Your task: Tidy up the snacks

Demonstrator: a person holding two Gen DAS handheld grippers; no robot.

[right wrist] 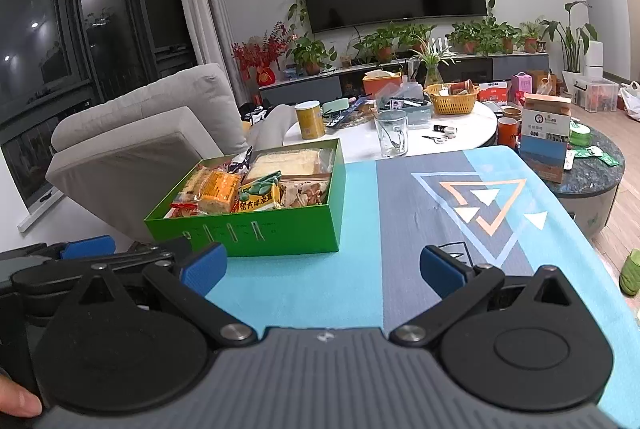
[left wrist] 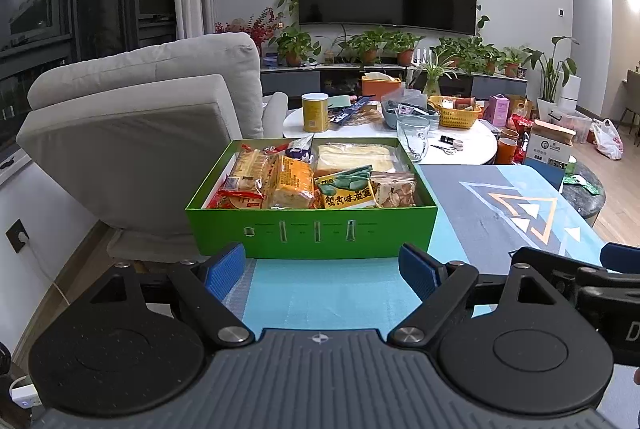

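Note:
A green box (left wrist: 312, 229) stands on the blue patterned table mat (left wrist: 500, 205), filled with snack packs: orange biscuit packs (left wrist: 292, 183), a green bean bag (left wrist: 348, 187), a clear bag of bread (left wrist: 356, 155). My left gripper (left wrist: 322, 267) is open and empty just in front of the box's near wall. In the right wrist view the box (right wrist: 280, 233) sits ahead to the left. My right gripper (right wrist: 322, 269) is open and empty over the mat (right wrist: 460, 213), beside the left gripper (right wrist: 86, 247).
A grey armchair (left wrist: 132, 125) stands left of the box. Behind is a white round table (left wrist: 468, 149) with a yellow can (left wrist: 315, 112), a glass mug (left wrist: 414, 137), a yellow basket (left wrist: 456, 111) and clutter. A dark side table (right wrist: 592, 173) holds a paper carton (right wrist: 546, 133).

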